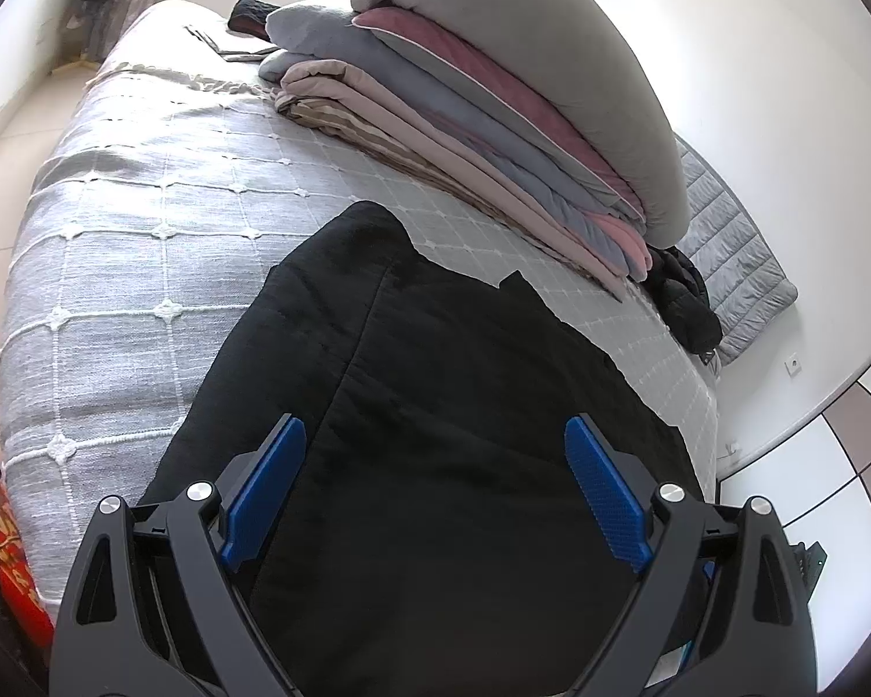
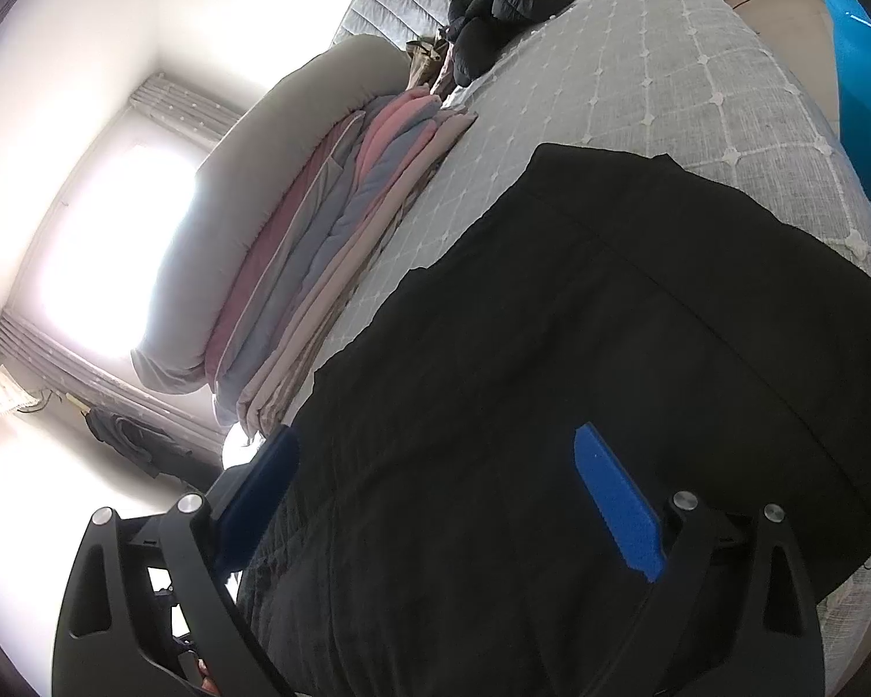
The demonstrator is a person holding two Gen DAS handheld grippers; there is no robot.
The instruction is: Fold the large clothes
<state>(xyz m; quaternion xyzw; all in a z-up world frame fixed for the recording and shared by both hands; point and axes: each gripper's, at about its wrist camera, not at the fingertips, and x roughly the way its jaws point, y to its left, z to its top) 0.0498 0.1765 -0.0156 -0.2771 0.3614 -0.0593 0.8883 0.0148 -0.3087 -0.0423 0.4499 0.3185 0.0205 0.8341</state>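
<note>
A large black quilted garment [image 1: 435, 383] lies spread on the grey checked bedspread [image 1: 133, 221], folded into a broad slab. My left gripper [image 1: 435, 435] hovers just over its near part, jaws wide and open, blue pads [image 1: 604, 488] on either side with nothing pinched. In the right wrist view the same black garment [image 2: 580, 348] fills the lower frame. My right gripper [image 2: 435, 447] stands open above it, its blue pads [image 2: 615, 499] well apart and clear of the cloth.
A stack of folded quilts and blankets [image 1: 493, 116] in grey, pink and beige lies along the far side of the bed. A crumpled black jacket [image 2: 511, 0] sits by the quilted headboard [image 1: 731, 255]. Something red [image 1: 17, 569] is at the bed's near left edge. A blue object [image 2: 859, 58] stands beside the bed.
</note>
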